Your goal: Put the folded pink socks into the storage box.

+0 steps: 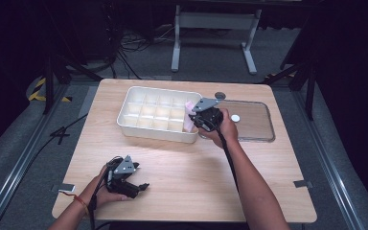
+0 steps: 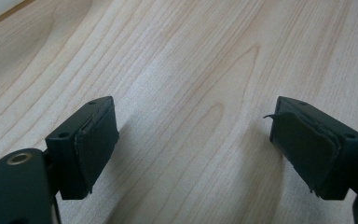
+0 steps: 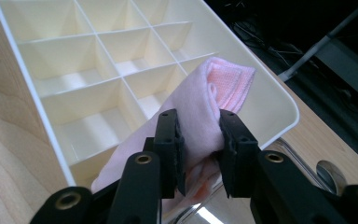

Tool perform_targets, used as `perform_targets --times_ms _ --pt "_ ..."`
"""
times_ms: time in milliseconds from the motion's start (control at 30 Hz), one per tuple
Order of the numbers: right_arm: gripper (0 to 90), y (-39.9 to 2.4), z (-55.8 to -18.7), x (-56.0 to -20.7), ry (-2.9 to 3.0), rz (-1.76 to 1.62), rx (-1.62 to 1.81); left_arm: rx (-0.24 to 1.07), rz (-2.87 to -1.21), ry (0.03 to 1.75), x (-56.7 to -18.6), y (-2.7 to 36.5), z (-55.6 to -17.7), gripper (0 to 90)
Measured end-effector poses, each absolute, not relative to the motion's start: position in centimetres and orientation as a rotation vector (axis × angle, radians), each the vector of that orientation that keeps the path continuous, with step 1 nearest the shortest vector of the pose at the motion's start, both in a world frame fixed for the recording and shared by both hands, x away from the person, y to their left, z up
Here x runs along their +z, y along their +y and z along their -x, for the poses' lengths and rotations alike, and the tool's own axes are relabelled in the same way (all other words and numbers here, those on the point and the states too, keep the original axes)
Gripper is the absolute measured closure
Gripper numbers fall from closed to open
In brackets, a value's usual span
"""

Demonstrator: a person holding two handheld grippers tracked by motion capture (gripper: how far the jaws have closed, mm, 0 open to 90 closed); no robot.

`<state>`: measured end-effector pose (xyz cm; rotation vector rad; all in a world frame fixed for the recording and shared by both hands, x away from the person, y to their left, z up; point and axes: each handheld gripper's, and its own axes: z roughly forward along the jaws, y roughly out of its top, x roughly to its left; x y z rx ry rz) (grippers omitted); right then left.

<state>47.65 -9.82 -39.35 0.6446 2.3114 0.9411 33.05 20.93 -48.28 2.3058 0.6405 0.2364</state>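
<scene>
While the left hand-held gripper (image 2: 193, 144) spread over bare table (image 2: 191, 56); right hand-held gripper (image 3: 199, 140) pinching pink cloth (image 3: 200, 100) above white tray (image 3: 270, 112)

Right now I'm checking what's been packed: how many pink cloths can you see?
1: a folded pink cloth, clamped in the right gripper over the near right corner of the white divided tray. The tray's visible compartments look empty; some are partly hidden.

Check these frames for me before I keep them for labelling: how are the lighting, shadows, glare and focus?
High view: table evenly lit, surroundings nearly black, slightly soft overall. Left gripper view: sharp wood grain, soft shadows beside the open left gripper. Right gripper view: pink cloth and white divided tray in focus, a small bright glare patch at the bottom edge, dark blurred background.
</scene>
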Motion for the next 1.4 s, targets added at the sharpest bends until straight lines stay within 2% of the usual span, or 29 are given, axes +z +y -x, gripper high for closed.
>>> perform_targets --times_ms 633,1400 --pt "70.8 -8.9 -47.1 -40.6 2.417 -0.553 0.879 0.236 -2.306 0.643 -48.3 20.9 -33.0 15.2" --pt "70.8 -8.3 -48.7 -40.7 2.615 -0.589 0.772 0.235 -2.306 0.643 -48.3 21.0 -33.0 15.2"
